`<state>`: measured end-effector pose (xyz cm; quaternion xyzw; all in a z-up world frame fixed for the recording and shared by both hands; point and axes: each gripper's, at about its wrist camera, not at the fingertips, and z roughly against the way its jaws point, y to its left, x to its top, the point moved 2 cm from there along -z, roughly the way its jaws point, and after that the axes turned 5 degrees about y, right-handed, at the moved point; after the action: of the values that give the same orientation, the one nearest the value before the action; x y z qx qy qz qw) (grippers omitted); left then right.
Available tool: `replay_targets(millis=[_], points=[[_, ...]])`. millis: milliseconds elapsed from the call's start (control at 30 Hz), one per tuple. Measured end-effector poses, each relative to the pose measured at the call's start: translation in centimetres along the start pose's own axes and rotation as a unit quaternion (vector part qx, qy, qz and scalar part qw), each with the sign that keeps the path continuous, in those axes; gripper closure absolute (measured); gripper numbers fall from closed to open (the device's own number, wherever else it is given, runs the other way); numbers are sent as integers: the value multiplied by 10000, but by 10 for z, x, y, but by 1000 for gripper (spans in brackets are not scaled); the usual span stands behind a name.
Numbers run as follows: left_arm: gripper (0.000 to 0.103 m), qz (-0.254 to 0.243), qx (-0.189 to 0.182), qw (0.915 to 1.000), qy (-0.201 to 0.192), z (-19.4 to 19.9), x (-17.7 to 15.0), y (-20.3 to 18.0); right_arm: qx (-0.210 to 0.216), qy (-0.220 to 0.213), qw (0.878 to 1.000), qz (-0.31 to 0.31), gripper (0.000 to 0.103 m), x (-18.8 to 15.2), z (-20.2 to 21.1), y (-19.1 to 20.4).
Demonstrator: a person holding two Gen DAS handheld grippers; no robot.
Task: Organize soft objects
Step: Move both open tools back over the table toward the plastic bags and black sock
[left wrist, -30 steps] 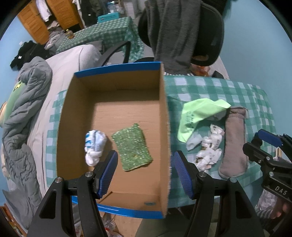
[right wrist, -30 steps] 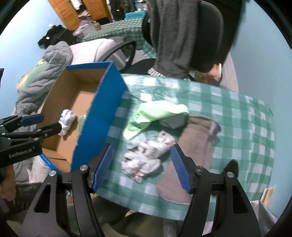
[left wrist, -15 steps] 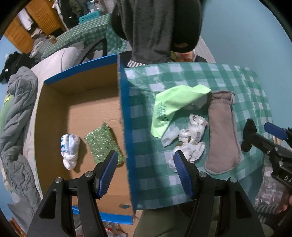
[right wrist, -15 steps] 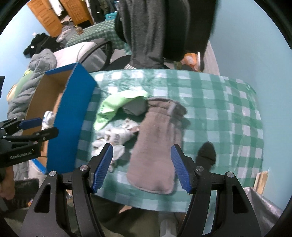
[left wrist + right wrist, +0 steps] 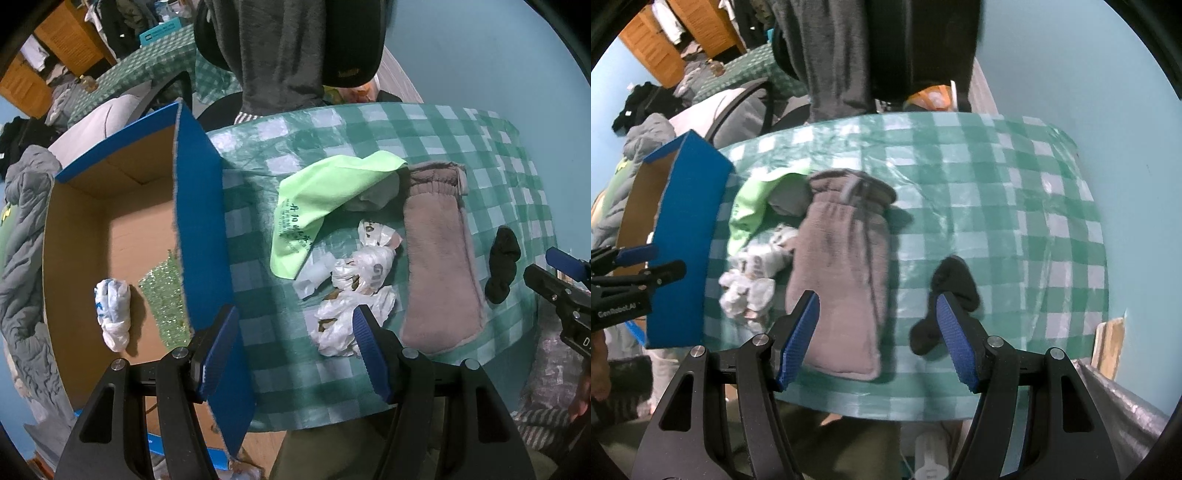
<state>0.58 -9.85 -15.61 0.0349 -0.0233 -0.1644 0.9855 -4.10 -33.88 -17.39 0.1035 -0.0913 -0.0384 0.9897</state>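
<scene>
While both tools hang spread and empty, the right tool [image 5: 877,334] hovers between the grey mitten [image 5: 842,273] and black sock [image 5: 955,280] at lower centre. Picking looks next: drop, pinch one, carry it to the box [image 5: 689,236] at left.

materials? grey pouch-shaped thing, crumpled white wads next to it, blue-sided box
Grey pouch-shaped cover: looks like fleece or plush, matte, fuzzy nap, gathered at one end. Crumpled white wads: probably thin plastic film, glossy creases, printed marks. Blue-sided box: corrugated cardboard, brown matte inside, smooth blue outer face.
</scene>
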Motion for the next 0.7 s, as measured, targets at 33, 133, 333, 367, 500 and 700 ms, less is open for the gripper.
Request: replay_targets(millis=[33, 133, 333, 367, 500, 700], points=[[37, -22, 3, 10000, 5, -1, 0, -2, 0, 15, 10000, -29, 36, -1, -2, -5], [37, -91, 21, 10000, 24, -6, 2, -7, -10, 64, 9999, -104, 36, -3, -8, -14], [37, -117, -21, 9999, 75, -13, 6, -14, -127, 180, 9993, -286, 36, -7, -22, -36], [37, -131, -18, 9999, 76, -14, 8, -16, -138, 198, 9992, -321, 36, -7, -24, -39], [37, -197, 23, 9998, 84, -21, 12, -20, -168, 268, 9983, -479, 36, -7, -33, -53], [37, -281, 40, 9995, 139, -31, 17, -26, -199, 414, 9978, -484, 36, -1, -50, -61]])
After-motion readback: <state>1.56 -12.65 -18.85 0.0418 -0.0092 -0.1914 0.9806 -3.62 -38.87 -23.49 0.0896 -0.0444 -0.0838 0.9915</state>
